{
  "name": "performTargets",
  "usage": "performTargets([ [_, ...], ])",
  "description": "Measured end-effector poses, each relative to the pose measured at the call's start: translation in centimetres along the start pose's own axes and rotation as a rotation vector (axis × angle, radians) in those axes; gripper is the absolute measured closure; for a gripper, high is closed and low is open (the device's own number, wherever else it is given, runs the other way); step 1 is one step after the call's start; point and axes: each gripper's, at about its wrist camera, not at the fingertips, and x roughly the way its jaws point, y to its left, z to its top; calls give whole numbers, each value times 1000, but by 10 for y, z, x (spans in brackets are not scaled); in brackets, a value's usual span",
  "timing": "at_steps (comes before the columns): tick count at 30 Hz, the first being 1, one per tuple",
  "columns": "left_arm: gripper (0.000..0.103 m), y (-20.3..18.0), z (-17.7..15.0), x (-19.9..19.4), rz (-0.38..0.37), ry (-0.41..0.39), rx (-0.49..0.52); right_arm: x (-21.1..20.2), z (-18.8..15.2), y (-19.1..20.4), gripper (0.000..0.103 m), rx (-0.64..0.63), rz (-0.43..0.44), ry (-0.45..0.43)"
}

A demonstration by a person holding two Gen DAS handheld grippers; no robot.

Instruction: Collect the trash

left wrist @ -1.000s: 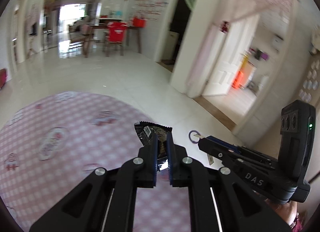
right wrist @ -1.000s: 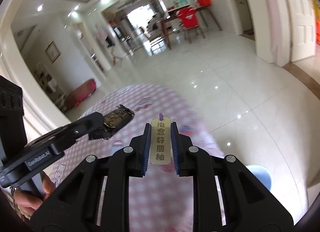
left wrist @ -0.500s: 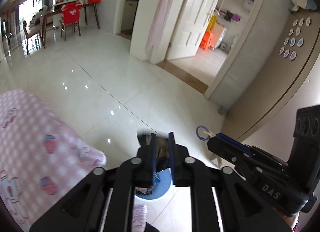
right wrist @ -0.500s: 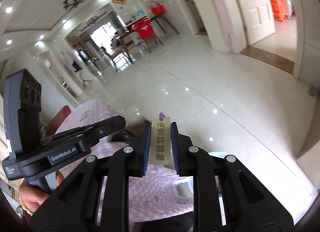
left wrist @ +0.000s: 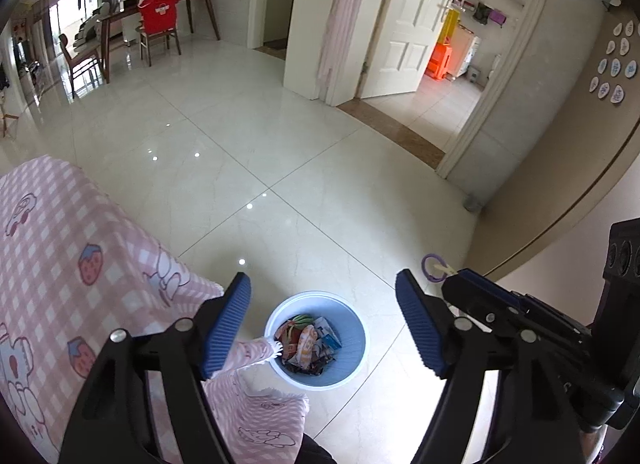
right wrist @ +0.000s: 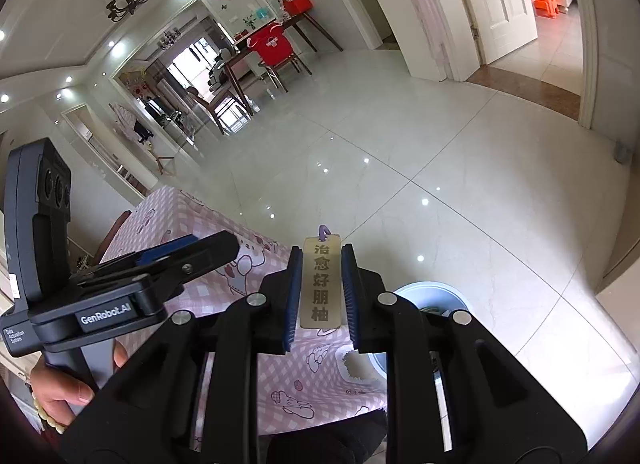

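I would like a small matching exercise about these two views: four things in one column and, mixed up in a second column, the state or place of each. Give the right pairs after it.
Things
1. left gripper
2. right gripper
3. round light-blue waste bin
4. pink checked tablecloth

States or places
A. stands on the white tiled floor, wrappers inside
B. shut on a beige tag with printed characters
C. open, holding nothing
D. hangs over the table edge beside the bin

Pairs: 1-C, 2-B, 3-A, 4-D

- Left wrist view looks steeply down at the floor — blue bin (left wrist: pixel 316 340) at 6 o'clock.
- Right wrist view faces flatter; both share bin and pink tablecloth (right wrist: pixel 224 236).
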Motion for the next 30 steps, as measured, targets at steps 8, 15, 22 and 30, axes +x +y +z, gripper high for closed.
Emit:
performTargets([
  [8,25,15,1,-16,22,-13,-18,9,4,-4,74,1,-5,8],
  [15,22,17,-5,-33,75,-16,-23,3,-3,-7,40,19,-45,-9],
  [22,19,18,-19,-82,143,-79,-25,-37,-4,23,33,-56,-46,-50],
  [30,13,16,-40,-184,275,-264,-55,-115,-16,81,23,-200,-19,-173],
])
